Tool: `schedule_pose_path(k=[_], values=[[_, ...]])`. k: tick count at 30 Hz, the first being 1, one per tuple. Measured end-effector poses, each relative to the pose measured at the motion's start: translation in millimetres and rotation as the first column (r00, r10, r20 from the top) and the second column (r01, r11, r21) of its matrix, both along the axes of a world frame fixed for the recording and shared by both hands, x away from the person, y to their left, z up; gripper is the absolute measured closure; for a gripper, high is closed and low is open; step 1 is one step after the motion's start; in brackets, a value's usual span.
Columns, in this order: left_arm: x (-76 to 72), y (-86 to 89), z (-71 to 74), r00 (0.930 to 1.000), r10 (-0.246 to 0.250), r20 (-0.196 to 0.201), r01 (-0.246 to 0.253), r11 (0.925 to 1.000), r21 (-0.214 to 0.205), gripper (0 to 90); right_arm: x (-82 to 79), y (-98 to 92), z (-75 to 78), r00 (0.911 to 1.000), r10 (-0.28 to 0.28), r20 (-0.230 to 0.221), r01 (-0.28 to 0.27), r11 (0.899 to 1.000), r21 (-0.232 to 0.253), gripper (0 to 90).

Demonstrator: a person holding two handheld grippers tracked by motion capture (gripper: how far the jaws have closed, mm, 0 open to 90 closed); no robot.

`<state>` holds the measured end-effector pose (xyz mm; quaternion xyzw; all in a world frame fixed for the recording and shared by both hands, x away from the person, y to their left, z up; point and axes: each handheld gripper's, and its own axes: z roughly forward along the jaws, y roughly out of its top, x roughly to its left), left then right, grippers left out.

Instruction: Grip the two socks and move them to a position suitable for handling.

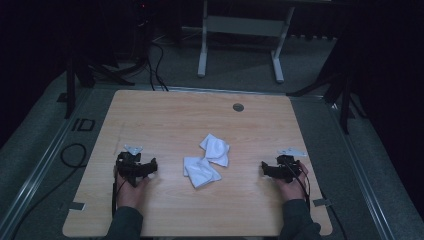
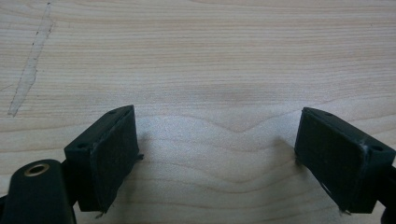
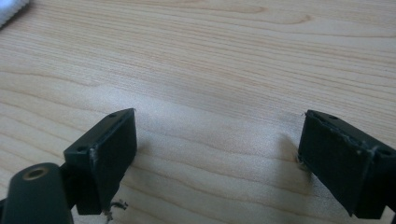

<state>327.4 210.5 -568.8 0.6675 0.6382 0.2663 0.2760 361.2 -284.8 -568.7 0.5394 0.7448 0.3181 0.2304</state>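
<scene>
Both grippers (image 2: 217, 154) wide open, empty.

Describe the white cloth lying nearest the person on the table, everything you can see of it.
The white cloth is a small, soft-looking piece of fabric, crumpled and loosely folded rather than spread flat. It lies near the middle of the wooden table, between the two hand-held grippers but apart from both. Its far corner meets or slightly overlaps a second white cloth just behind it. Nothing holds or presses on it; finer texture is too small to tell.

2 black hand-held grippers (image 1: 136, 167), dark sleeves (image 1: 125, 225)
</scene>
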Motion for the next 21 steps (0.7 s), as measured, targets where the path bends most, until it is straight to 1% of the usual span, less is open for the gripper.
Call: schedule_pose_path(k=[9, 13, 14, 15, 16, 17, 19, 20, 21], values=[[0.0, 0.0, 0.0, 1.0000, 0.000, 0.000, 0.000, 1.0000, 0.000, 13.2, -2.0, 1.4, 0.0, 1.0000, -0.003, -0.001, 0.003, 1.000, 0.002, 11.8], [0.0, 0.0, 0.0, 1.0000, 0.000, 0.000, 0.000, 1.0000, 0.000, 13.2, -3.5, 2.3, 0.3, 0.9999, 0.014, -0.002, -0.014, 1.000, -0.001, 12.0], [0.0, 0.0, 0.0, 1.0000, 0.000, 0.000, 0.000, 1.0000, 0.000, 13.2, -4.5, 2.9, 1.0, 0.9997, 0.025, -0.004, -0.025, 1.000, -0.001, 15.3], [0.0, 0.0, 0.0, 1.0000, 0.000, 0.000, 0.000, 1.0000, 0.000, 13.2, -4.5, 2.9, 1.0, 0.9997, 0.025, -0.004, -0.025, 1.000, -0.001, 15.3], [0.0, 0.0, 0.0, 1.0000, 0.000, 0.000, 0.000, 1.0000, 0.000, 13.2, -5.7, 3.8, 2.3, 0.9993, 0.037, -0.006, -0.037, 0.999, -0.003, 20.9], [0.0, 0.0, 0.0, 1.0000, 0.000, 0.000, 0.000, 1.0000, 0.000, 13.2, -5.7, 3.8, 2.3, 0.9993, 0.037, -0.006, -0.037, 0.999, -0.003, 20.9], [0.0, 0.0, 0.0, 1.0000, 0.000, 0.000, 0.000, 1.0000, 0.000, 13.2, -7.6, 5.7, 5.0, 0.9981, 0.061, -0.014, -0.061, 0.998, -0.006, 31.1], [0.0, 0.0, 0.0, 1.0000, 0.000, 0.000, 0.000, 1.0000, 0.000, 13.2, -9.2, 7.6, 7.7, 0.9965, 0.080, -0.025, -0.080, 0.997, -0.011, 41.8], [0.0, -0.1, 0.0, 1.0000, 0.000, 0.000, 0.000, 1.0000, 0.000, 13.2, -9.2, 7.6, 7.7, 0.9965, 0.080, -0.025, -0.080, 0.997, -0.011, 41.8]])
